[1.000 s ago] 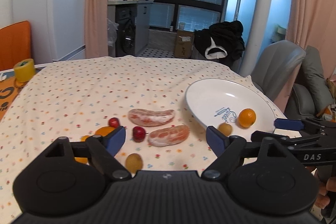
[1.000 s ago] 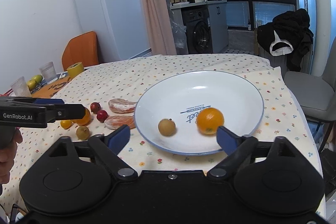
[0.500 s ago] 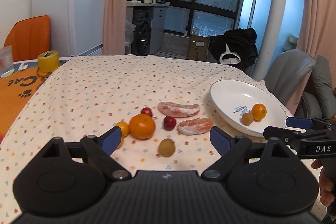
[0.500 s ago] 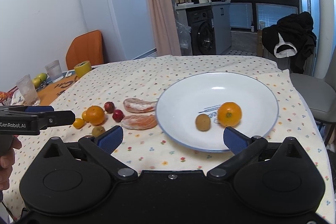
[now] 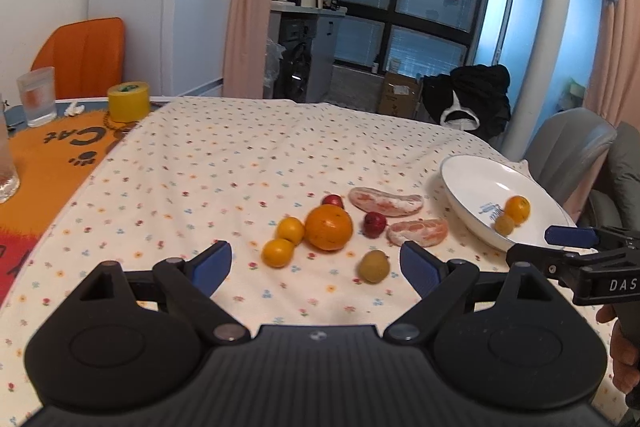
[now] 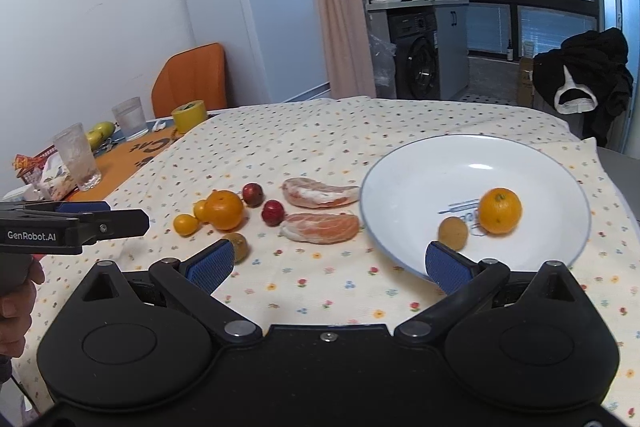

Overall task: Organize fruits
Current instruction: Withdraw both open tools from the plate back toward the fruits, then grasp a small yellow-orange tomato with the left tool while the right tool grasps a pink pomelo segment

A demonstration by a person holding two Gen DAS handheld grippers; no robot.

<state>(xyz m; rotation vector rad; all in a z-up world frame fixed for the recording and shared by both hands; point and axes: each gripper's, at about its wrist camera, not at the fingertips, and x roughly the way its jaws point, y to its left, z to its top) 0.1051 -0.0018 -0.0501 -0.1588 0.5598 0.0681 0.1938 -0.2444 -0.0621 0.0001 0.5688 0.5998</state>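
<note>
Both my jaws stand wide and empty: my left gripper [image 5: 316, 265] hangs low over the near edge of the worktop [image 5: 224, 163], facing the loose fruit, and my right gripper [image 6: 327, 264] sits by the near rim of the white plate [image 6: 420, 163]. The plate already carries a small orange [image 6: 500, 210] and a brownish round fruit [image 6: 453, 233]. The rest lies on the flowered cloth to the plate's left: a big orange [image 5: 329, 227] touching two small yellow-orange fruits [image 5: 278, 252], two dark red ones [image 5: 375, 224], two peeled citrus pieces [image 5: 418, 231], and an olive-brown fruit [image 5: 373, 266] nearest my left jaws. I judge the big orange firm and fairly heavy, best taken across its widest middle so it cannot roll out. The little round ones look light and slick, wanting a centred pinch. The peeled pieces look soft and wet, I think, though the fisheye blurs their surface; I would close gently on their thick middle, across the short width.
</note>
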